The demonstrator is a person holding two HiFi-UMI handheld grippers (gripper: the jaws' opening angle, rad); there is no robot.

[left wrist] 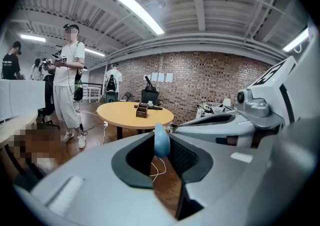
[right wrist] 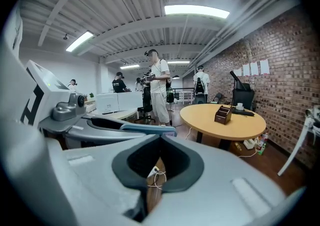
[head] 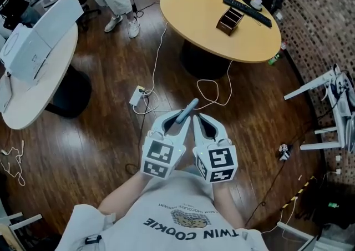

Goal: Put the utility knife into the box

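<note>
Close against the person's chest, the left claw (head: 178,121) is clamped on the slim blue-grey utility knife (head: 187,110), whose tip juts forward past the jaws. The right claw (head: 199,120) just beside it is closed, with nothing in it. The round tan wooden worktop (head: 202,14) stands well apart across the floor and carries the small dark-brown compartmented wooden box (head: 229,20). This looks like the carrying step. Next comes the approach to the box, then lowering the knife into a compartment. Counted: one round tan worktop, two claws, one box, one knife.

White grippers (head: 191,118), grey printed T-shirt (head: 183,227)
</note>
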